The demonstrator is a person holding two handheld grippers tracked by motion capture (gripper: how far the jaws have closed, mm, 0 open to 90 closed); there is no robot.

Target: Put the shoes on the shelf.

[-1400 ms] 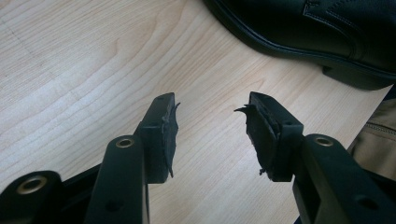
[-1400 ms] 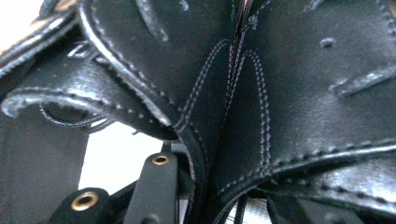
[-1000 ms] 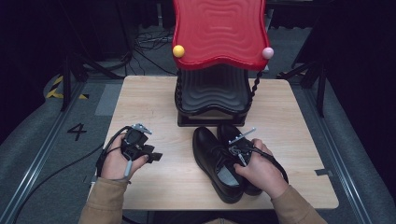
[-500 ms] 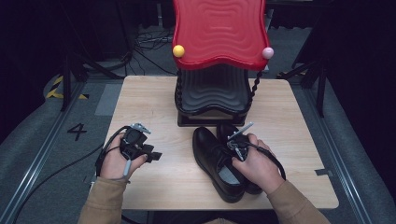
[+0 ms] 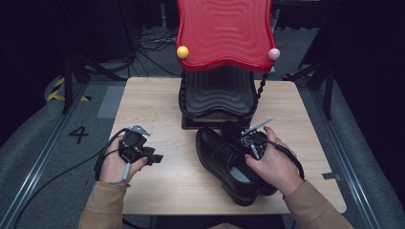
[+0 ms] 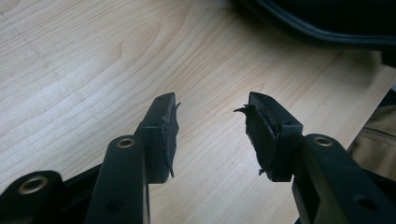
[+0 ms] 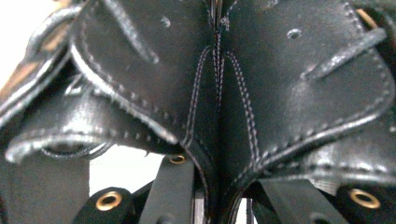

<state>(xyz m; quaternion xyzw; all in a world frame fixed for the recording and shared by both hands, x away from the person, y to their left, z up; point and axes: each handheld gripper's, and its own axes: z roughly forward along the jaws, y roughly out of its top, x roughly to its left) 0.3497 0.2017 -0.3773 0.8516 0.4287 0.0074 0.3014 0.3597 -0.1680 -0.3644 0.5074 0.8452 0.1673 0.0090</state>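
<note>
At lower centre of the high view, the right gripper (image 5: 251, 141) pinches the black shoes (image 5: 224, 162) together between its jaws. The left gripper (image 5: 154, 158), lower left, rests on the table (image 5: 157, 102), jaws apart around nothing.

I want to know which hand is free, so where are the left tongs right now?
In the high view the left tongs hover open over bare table at the near left, apart from the black shoes to their right.
</note>
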